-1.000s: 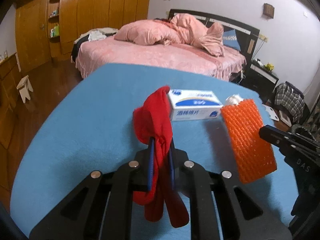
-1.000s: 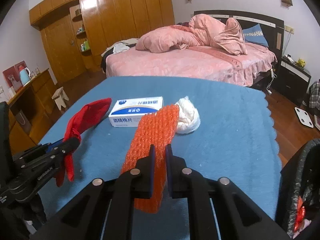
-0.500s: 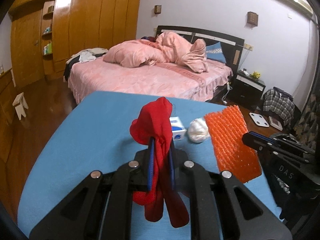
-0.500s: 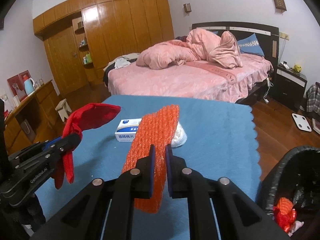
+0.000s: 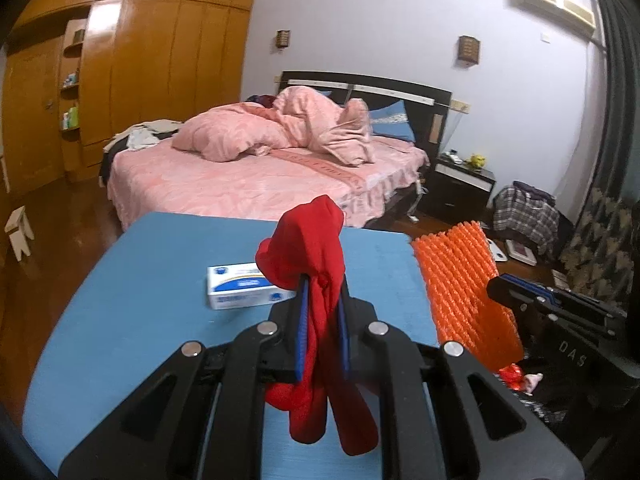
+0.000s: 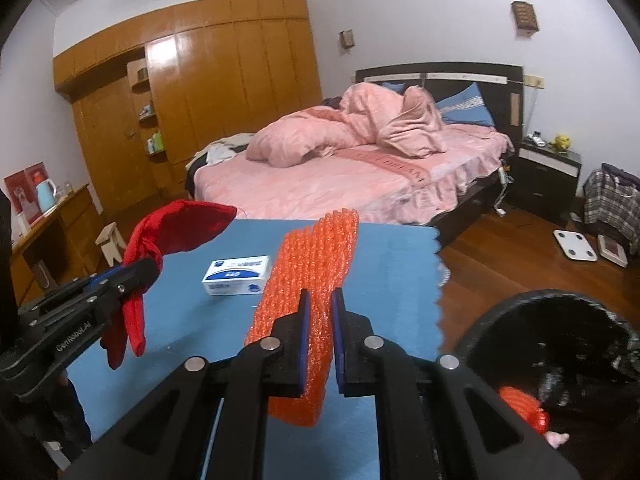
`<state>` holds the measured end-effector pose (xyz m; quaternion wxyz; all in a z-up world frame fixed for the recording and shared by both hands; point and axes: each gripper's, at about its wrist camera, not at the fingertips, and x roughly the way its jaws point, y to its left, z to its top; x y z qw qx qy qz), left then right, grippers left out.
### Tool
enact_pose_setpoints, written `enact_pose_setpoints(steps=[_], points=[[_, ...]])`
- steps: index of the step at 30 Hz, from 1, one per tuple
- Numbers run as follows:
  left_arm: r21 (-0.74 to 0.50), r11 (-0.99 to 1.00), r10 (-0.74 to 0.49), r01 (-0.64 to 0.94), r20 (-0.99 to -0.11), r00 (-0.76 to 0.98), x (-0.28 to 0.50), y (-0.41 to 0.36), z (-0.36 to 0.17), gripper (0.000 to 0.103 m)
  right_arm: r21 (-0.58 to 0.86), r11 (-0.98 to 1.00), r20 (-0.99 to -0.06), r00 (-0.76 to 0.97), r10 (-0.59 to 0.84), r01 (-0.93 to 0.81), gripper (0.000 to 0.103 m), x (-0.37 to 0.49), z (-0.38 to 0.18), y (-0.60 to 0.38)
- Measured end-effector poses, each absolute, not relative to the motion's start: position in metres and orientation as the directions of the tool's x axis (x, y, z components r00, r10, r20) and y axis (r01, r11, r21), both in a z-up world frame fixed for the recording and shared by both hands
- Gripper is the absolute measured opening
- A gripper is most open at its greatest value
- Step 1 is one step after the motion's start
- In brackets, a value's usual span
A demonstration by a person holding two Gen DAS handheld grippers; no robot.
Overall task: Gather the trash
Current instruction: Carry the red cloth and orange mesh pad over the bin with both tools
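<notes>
I have the left gripper (image 5: 322,328) with its jaws clamped on a red cloth (image 5: 308,248) and the right gripper (image 6: 318,336) clamped on orange foam netting (image 6: 316,256), both above the blue tabletop (image 6: 392,264), mid-carry, next needing release over the black bin (image 6: 560,320) at four o'clock.

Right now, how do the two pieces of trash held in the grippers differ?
The red cloth is soft, smooth fabric that droops in loose tails; the orange net is a ribbed foam mesh sleeve that keeps a flat, fairly stiff shape. The cloth is in the left gripper, the net in the right gripper. Both are clamped and off the blue table.
</notes>
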<state>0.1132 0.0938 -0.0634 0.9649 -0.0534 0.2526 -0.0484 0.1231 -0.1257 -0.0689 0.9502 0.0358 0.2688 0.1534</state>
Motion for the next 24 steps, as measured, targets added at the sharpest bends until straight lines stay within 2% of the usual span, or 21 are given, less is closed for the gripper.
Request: enact_pose_setpoints(steps=[7, 24], points=[[-0.129, 0.976, -0.215, 0.174, -0.480, 0.851, 0.114, 0.045, -0.059, 0.012, 0.150, 0.974, -0.488, 0.844, 0.225, -0.172, 0.010, 0.106, -0.066, -0.187], [-0.149, 0.884, -0.455, 0.443, -0.497, 0.739, 0.136, -0.102, -0.078, 0.012, 0.120, 0.984, -0.554, 0.831, -0.041, 0.128, 0.010, 0.086, -0.093, -0.338]])
